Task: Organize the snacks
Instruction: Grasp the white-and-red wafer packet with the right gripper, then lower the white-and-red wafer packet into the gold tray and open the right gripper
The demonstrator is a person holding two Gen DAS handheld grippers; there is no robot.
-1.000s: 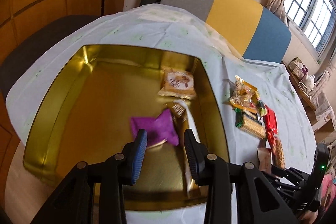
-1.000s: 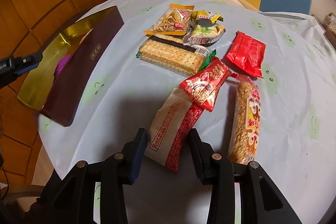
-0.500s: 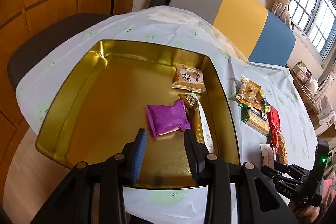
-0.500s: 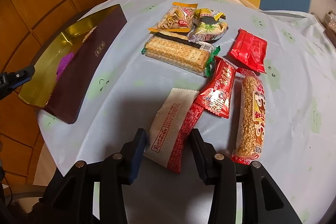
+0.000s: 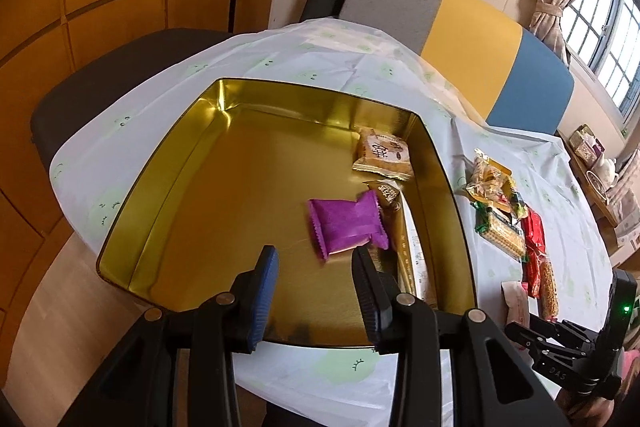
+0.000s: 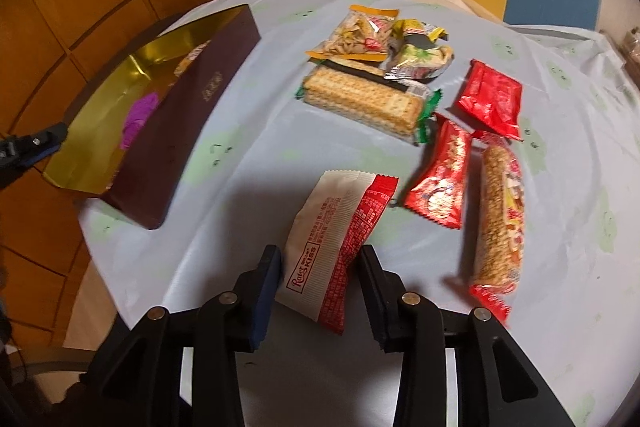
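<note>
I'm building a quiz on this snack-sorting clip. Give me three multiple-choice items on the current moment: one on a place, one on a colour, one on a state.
1. Where does the purple packet lie?
A. inside the gold tin
B. on the tablecloth beside the crackers
C. between the right gripper's fingers

2. What colour is the outer wall of the tin?
A. blue
B. dark maroon
C. white

3. How does the right gripper stand toward the white-and-red wafer packet?
A. shut and lifting it off the cloth
B. open, a finger on each side of its near end
C. far from it, over the tin

Answers: 1 A, it rests on the gold floor near the right wall. 2 B, the right wrist view shows the maroon side. 3 B, gaps show between fingers and packet, which lies flat on the tablecloth.
</note>
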